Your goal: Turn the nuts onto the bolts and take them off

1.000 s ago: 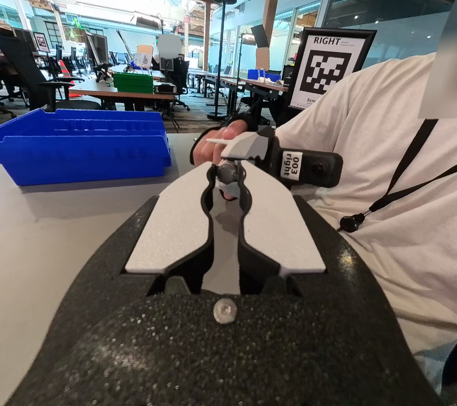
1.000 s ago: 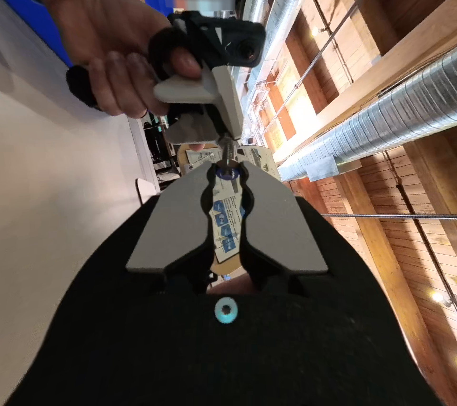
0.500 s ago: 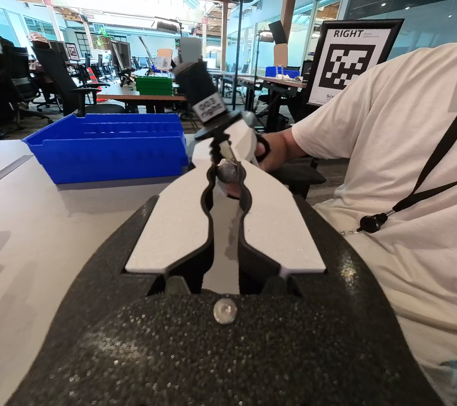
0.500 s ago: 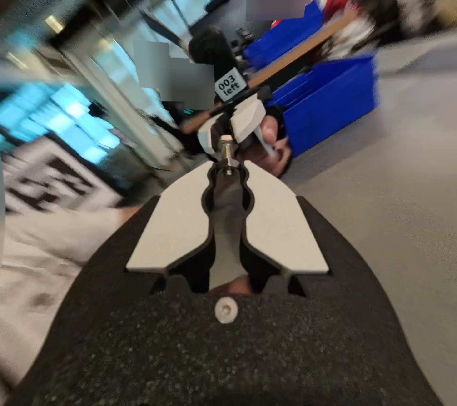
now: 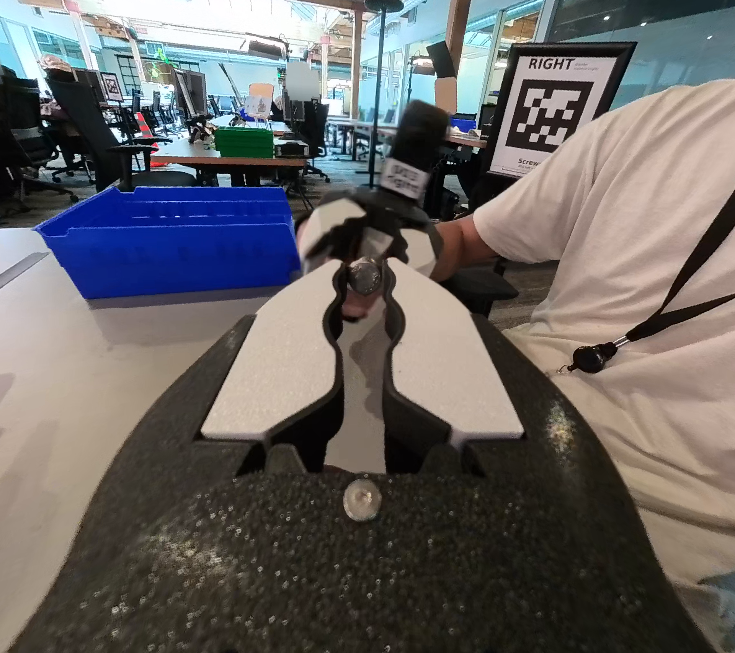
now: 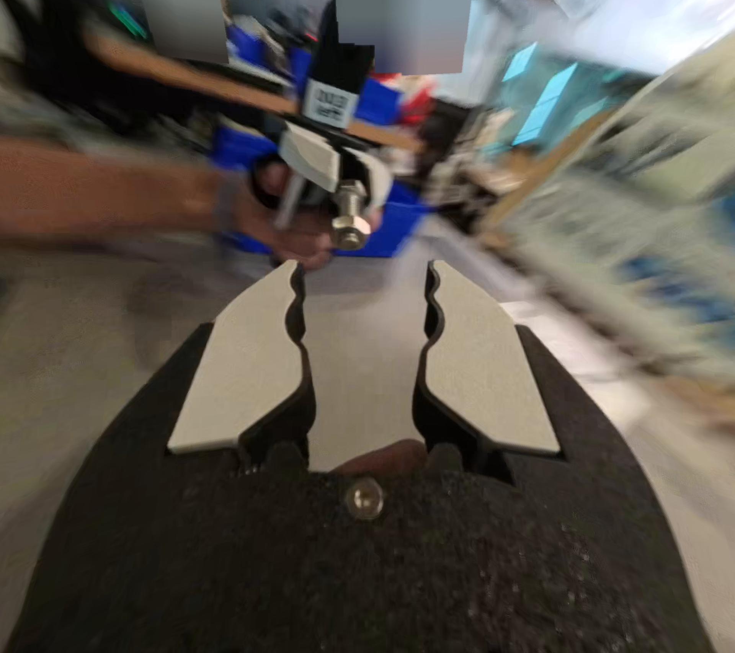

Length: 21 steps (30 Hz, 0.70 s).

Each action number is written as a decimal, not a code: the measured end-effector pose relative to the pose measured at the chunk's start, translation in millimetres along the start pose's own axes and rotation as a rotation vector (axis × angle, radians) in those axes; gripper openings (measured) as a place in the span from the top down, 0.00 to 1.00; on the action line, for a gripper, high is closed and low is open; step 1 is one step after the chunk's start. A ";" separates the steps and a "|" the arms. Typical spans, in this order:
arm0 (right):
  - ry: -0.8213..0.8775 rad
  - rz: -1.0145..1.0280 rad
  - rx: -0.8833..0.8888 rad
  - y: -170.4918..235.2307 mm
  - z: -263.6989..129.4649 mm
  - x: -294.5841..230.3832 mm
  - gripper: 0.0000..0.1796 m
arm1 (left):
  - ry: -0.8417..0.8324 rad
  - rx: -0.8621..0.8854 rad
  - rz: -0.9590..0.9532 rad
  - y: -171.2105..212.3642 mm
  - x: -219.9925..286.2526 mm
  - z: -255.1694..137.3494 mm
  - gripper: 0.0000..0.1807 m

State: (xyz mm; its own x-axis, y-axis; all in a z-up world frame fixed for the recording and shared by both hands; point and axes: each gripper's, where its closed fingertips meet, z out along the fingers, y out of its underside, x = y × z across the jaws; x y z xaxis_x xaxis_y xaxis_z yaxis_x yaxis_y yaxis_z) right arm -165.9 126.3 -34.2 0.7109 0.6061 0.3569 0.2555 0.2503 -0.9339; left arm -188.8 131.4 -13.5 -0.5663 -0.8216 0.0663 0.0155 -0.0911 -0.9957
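Note:
My left gripper (image 5: 364, 269) is shut on the head of a steel bolt (image 5: 364, 278) and holds it above the grey table. In the right wrist view the bolt (image 6: 349, 201) points toward the camera with a hex nut (image 6: 352, 231) threaded near its tip, held by the left gripper (image 6: 350, 182). My right gripper (image 6: 364, 267) is open and empty, a short way back from the nut and not touching it. It shows blurred in the left wrist view, just beyond the bolt (image 5: 358, 232).
A blue plastic bin (image 5: 171, 236) stands on the grey table (image 5: 79, 355) at the far left. A framed sign with a black-and-white marker (image 5: 557, 109) stands at the back right. The person's white shirt (image 5: 616, 276) fills the right side.
My right gripper was shut on the nut and turning around the bolt; it has now opened, let go and drawn back. My left gripper still holds the bolt.

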 end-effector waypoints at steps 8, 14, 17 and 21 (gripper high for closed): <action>0.318 -1.097 -0.072 -15.2 2.6 -12.0 0.73 | 0.036 0.000 -0.031 3.0 3.7 4.3 0.91; 0.300 -1.018 -0.082 -12.6 10.5 -8.2 0.89 | 0.066 0.013 -0.043 2.4 8.8 8.6 0.91; 0.221 -0.781 -0.068 -13.4 10.3 -9.5 0.89 | 0.057 0.001 -0.018 0.8 10.7 9.0 0.91; -0.010 -0.120 -0.012 -13.3 13.7 -13.9 0.89 | 0.021 0.005 0.022 -4.0 9.9 9.1 0.91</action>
State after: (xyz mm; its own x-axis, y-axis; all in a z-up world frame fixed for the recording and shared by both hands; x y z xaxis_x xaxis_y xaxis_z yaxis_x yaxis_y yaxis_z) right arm -188.1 124.9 -26.4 0.6680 0.5799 0.4663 0.3459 0.3128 -0.8846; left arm -187.0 118.6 -8.2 -0.5825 -0.8117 0.0429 0.0319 -0.0756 -0.9966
